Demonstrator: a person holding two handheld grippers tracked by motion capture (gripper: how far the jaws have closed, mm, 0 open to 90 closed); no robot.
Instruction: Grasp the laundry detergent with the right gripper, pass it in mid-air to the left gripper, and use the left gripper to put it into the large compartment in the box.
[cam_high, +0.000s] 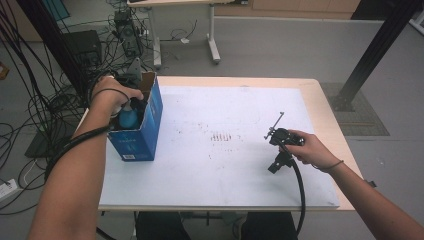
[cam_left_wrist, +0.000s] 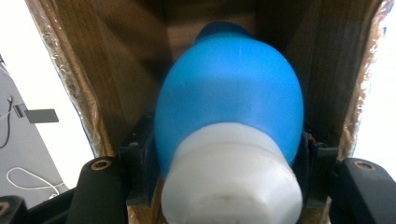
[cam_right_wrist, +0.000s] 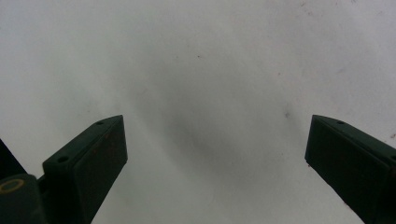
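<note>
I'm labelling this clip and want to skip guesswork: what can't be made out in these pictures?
- Bottom of the blue box: left gripper view, hidden behind the blue bottle.
- Left gripper: high view, covered by the left hand and box wall.
- Box label print: high view, too small.
- Bottle base: left gripper view, cut off by the bottom edge.

Black two-jaw tongs (cam_high: 276, 151), thick black cables, bare forearms, thin wristbands

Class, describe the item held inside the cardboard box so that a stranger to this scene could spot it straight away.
Look to the white table's left edge, where an open blue box stands. Inside it, the left gripper clamps a blue bottle. Its rounded blue body and white cap stand out against the brown cardboard.
</note>
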